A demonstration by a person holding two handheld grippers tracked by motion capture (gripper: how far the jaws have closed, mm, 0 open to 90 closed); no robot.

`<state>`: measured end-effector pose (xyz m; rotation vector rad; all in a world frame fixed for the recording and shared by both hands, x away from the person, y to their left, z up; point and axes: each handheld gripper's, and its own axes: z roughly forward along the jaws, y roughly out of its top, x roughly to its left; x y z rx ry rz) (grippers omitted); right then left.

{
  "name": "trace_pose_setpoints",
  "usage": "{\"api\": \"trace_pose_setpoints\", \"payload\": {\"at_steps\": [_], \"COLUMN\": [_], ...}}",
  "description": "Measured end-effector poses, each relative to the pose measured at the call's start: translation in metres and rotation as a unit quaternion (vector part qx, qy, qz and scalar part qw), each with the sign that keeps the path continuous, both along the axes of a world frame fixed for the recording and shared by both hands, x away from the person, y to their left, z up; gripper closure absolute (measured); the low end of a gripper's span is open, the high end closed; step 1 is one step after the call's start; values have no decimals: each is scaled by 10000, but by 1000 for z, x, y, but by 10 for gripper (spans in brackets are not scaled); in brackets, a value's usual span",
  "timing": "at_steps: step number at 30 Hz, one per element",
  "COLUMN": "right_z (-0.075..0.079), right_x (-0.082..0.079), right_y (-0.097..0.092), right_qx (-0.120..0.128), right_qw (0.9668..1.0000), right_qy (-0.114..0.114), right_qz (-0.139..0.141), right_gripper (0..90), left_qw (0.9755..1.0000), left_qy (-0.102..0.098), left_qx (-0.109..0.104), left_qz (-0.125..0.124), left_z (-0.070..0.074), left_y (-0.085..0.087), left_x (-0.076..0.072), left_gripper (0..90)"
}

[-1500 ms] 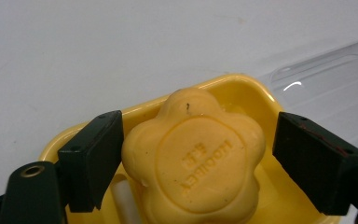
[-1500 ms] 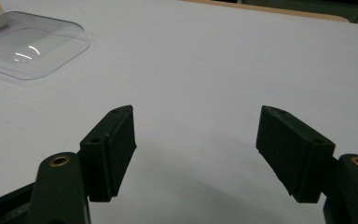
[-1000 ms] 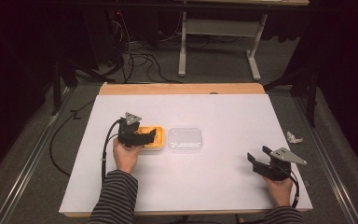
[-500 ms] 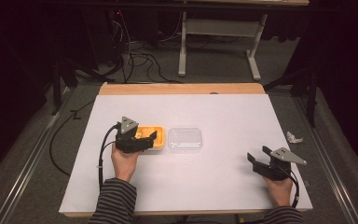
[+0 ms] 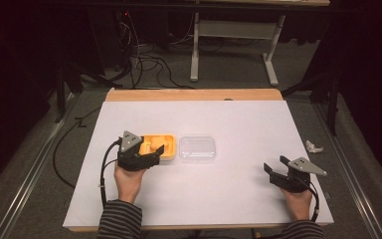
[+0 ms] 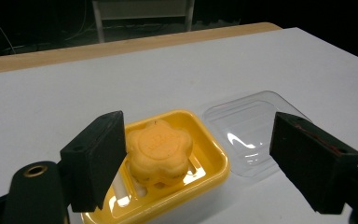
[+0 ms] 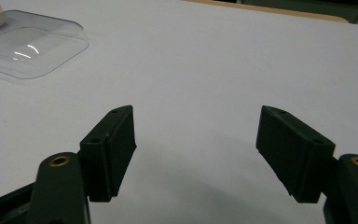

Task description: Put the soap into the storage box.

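1. We see a white table (image 5: 238, 119) with a wooden strip along its far edge; most of its surface is bare, with wide room in the middle and toward the near edge.
2. Our left gripper (image 5: 155, 151) sits at the near side of a yellow soap dish (image 5: 168, 140), left of centre. Its jaws have just been closing, yet they stand apart with nothing pressed between them; in the left gripper view (image 6: 200, 154) the gap frames the dish (image 6: 205, 154).
3. Our right gripper (image 5: 274, 171) rests near the table's right front corner, well apart from everything else, jaws wide and empty (image 7: 196, 149).
4. A clear plastic lid (image 5: 197, 148) lies flat just to the right of the dish, close beside it.
5. An orange flower-shaped soap (image 6: 159, 150) sits inside the dish. Raised lettering is stamped on its top, too faint for us to read.
6. A small crumpled white scrap (image 5: 314, 147) lies just past the table's right edge.
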<state>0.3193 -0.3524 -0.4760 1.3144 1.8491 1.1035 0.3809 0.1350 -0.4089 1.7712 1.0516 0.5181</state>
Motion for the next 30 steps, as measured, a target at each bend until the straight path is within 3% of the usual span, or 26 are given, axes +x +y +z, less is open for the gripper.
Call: {"api": "trace_pose_setpoints", "payload": {"at_steps": [24, 30], "right_z": [0, 0], "right_x": [0, 0], "right_y": [0, 0], "right_qx": [-27, -30], "right_qw": [10000, 10000], "right_qy": [-7, -4], "right_qz": [6, 3], "right_gripper": [286, 286], "left_qw": [9997, 9997], "left_qy": [-56, -37], "left_qx": [-243, -202], "left_qz": [-52, -105], "left_z": [1, 0], "left_y": [11, 11], "left_x": [-28, -35], "left_gripper": [192, 191]}}
